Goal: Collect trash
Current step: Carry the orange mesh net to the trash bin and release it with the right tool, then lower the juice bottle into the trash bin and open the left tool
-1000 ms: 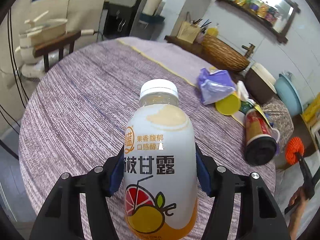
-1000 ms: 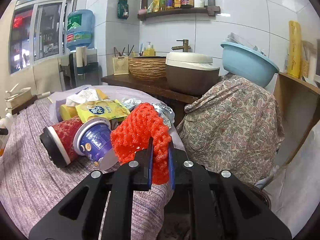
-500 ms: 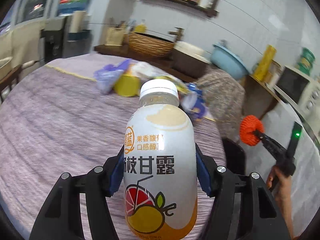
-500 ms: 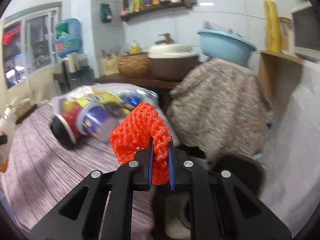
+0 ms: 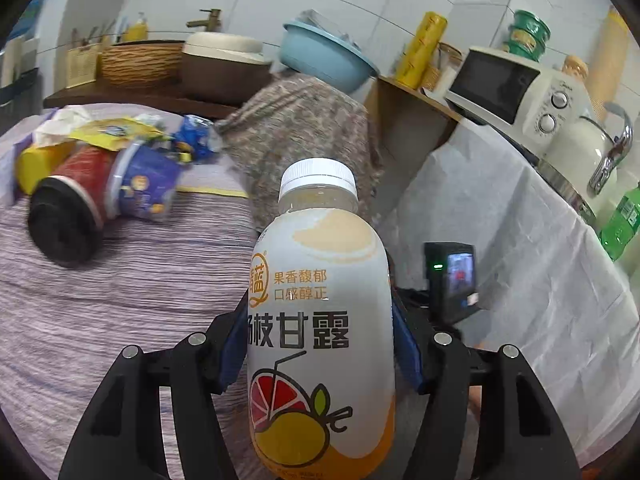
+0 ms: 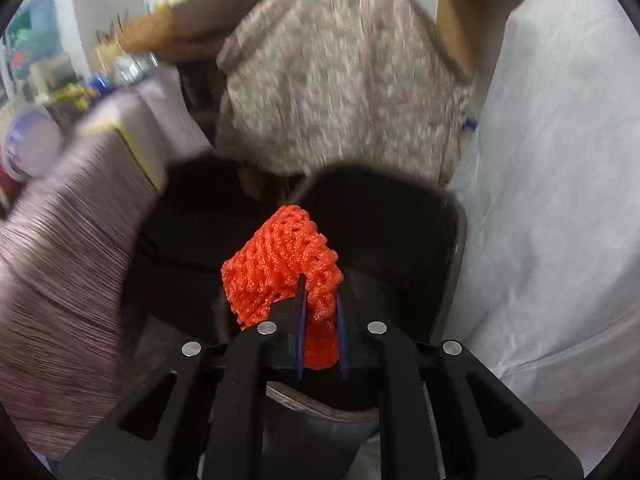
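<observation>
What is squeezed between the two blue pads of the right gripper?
An orange foam net is pinched between the right gripper pads, over a dark bin. The right wrist view shows it.

bottle [image 5: 320,320] base cropped, bin [image 6: 400,220] interior dark

Both wrist views near, facing down; share floral cloth [image 5: 304,120]

We see our left gripper [image 5: 320,344] as matte black plastic arms with cut-out slots, silver screw heads and blue pads. Our right gripper [image 6: 320,332] looks alike; its thin blue pads, perhaps rubber, sit at twelve o'clock from the screws.
</observation>
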